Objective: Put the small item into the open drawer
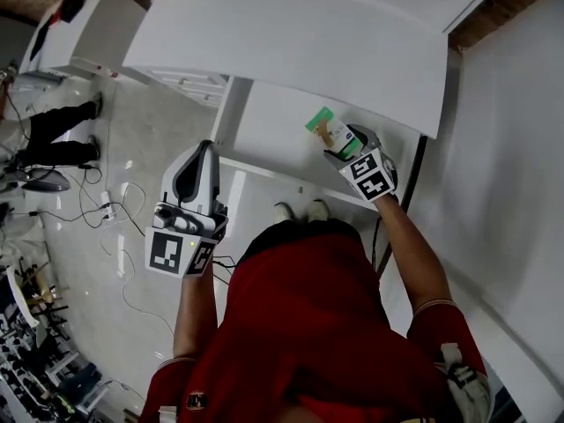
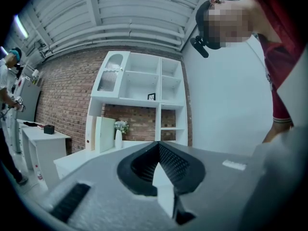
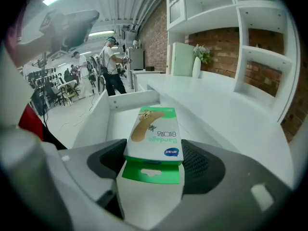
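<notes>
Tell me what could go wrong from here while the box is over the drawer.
1. The right gripper pinches the bandage box only at its near end, and most of it sticks out past the fingers. It may tilt or slip out early.
2. The box hangs close to the desk top on the open drawer's right side. Released there, it may catch the rim instead of landing inside.

Left gripper [image 1: 205,148] closed, right gripper [image 1: 340,144] clamped
</notes>
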A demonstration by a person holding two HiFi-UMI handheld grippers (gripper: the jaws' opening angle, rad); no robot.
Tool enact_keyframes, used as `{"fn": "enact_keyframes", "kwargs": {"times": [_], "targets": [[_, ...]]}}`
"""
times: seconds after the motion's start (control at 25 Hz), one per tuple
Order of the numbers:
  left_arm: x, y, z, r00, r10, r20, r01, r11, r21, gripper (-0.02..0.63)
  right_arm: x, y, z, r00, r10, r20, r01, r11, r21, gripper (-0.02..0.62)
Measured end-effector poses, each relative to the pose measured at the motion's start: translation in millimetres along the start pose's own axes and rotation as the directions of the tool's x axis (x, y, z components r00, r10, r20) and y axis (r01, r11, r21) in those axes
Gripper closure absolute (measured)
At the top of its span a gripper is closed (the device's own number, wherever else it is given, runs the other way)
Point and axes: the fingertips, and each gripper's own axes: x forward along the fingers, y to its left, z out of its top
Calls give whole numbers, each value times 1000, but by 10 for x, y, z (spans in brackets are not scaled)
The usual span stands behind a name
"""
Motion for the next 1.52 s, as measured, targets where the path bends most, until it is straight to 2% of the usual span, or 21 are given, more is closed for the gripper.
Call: {"fn": "enact_keyframes", "kwargs": {"times": [0.16, 0.36, 0.64, 0.8, 1.0, 1.28, 1.4, 1.52], "targets": [[-121, 95, 20, 999, 25, -28, -25, 1000, 2, 606, 197, -147, -123, 998, -37, -43, 41, 996, 84, 233], [-123, 339, -147, 996, 58, -69, -58, 998, 7, 606, 653, -462, -252, 993, -83, -80, 97, 978, 182, 233], [-288, 439, -298, 989, 103, -102, -103, 995, 5, 606, 908, -616, -375, 985, -144, -94, 161, 962, 221, 233], [-315, 471, -297, 988, 102, -115, -103, 995, -2, 606, 961, -643, -401, 981, -161, -110, 183, 955, 232, 233], [-307, 470, -321, 989, 84, -121, -85, 996, -5, 606, 941, -681, -391, 979, -172, -109, 195, 948, 250, 218], [-280, 374, -366, 995, 19, -103, -21, 1000, -19, 606, 706, -559, -325, 982, -147, -121, 169, 964, 204, 213], [-210, 277, -402, 996, -24, -84, 22, 1000, -21, 606, 559, -476, -282, 985, -132, -109, 150, 972, 181, 236], [-139, 157, -348, 996, -72, -52, 70, 997, -40, 606, 348, -374, -151, 989, -121, -84, 134, 977, 164, 311]]}}
